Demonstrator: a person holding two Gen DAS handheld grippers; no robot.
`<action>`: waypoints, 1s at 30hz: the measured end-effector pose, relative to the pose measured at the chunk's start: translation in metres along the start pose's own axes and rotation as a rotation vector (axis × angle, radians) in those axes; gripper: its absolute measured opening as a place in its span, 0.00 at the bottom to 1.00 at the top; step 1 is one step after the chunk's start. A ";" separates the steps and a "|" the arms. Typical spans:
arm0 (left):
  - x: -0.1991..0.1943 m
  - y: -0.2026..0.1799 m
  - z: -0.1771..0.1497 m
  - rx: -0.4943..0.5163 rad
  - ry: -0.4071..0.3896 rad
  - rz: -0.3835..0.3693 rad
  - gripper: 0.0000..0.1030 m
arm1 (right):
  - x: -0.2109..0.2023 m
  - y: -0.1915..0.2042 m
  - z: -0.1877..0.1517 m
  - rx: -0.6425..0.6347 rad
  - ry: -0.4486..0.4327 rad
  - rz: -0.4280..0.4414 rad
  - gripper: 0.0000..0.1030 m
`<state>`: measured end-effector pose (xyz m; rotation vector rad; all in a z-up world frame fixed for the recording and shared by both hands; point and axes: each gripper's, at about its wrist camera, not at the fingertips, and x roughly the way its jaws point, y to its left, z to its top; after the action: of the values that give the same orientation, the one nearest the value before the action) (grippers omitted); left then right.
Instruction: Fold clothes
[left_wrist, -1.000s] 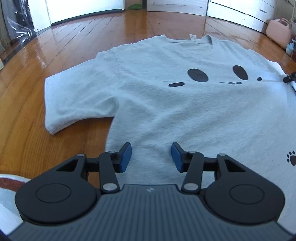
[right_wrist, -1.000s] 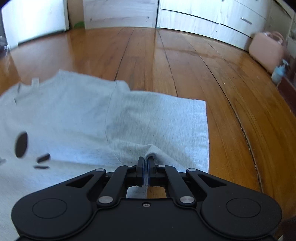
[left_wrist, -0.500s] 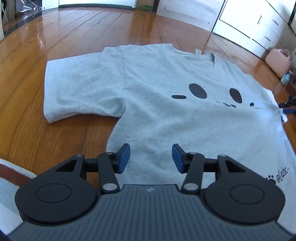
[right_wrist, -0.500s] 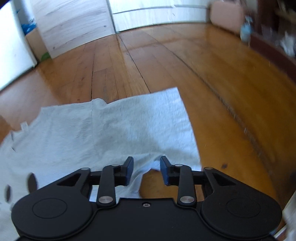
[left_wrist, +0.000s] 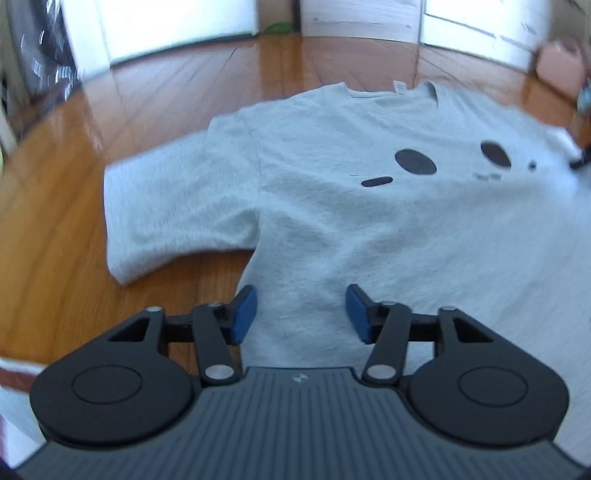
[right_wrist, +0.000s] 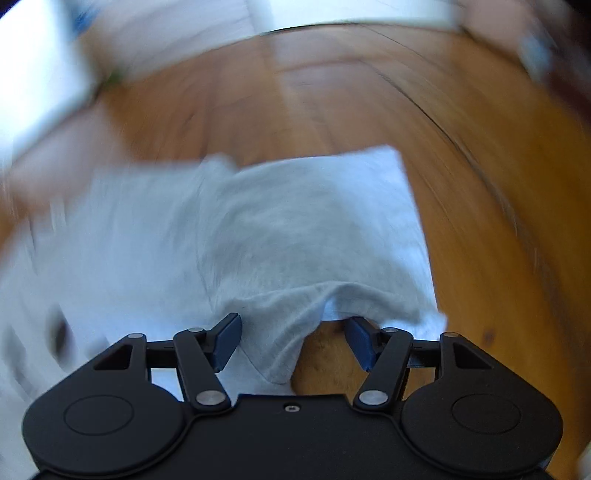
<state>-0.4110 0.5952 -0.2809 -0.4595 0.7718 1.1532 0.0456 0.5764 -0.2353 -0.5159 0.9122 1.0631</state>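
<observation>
Right gripper (right_wrist: 291, 343) first: its jaws were opening, pads well apart, with a loose fold of the shirt's (right_wrist: 258, 236) sleeve hem hanging in the gap between them, touching neither pad as far as I could tell. So nothing was clamped there. The left gripper (left_wrist: 301, 314) was the same story, jaws opening and spread over the lower left edge of the shirt body, cloth under them but not pinched.

The shirt itself was lying face up and mostly flat on the wood floor (left_wrist: 55, 229), collar pointing away, left sleeve (left_wrist: 173, 214) spread out to the side, dot print showing across the chest. The right sleeve had a little hump near its lower hem where it wasn't sitting flat.

My read: this was the smoothing-out stage before the first fold. To do it well I'd flatten that hump on the right sleeve first, then grab sleeve edge and hem on the same side so the fold line runs straight down from the shoulder. Pinch both layers, not just the top one, or it'll drag crooked.

Pose-wise, both grippers were angled steeply down at the floor, low over the cloth. The right view was badly blurred.
</observation>
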 end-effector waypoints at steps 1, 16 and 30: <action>0.001 0.004 0.001 -0.026 0.007 -0.010 0.58 | 0.001 0.012 -0.001 -0.101 -0.017 -0.041 0.55; -0.002 0.051 0.002 -0.248 0.103 -0.052 0.68 | -0.028 -0.002 -0.009 0.046 -0.054 -0.145 0.55; -0.065 0.073 -0.012 -0.445 0.221 -0.281 0.74 | -0.154 -0.019 -0.179 0.043 0.062 0.144 0.57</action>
<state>-0.4953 0.5716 -0.2366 -1.0486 0.6112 1.0161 -0.0347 0.3562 -0.2054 -0.4543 1.0368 1.1601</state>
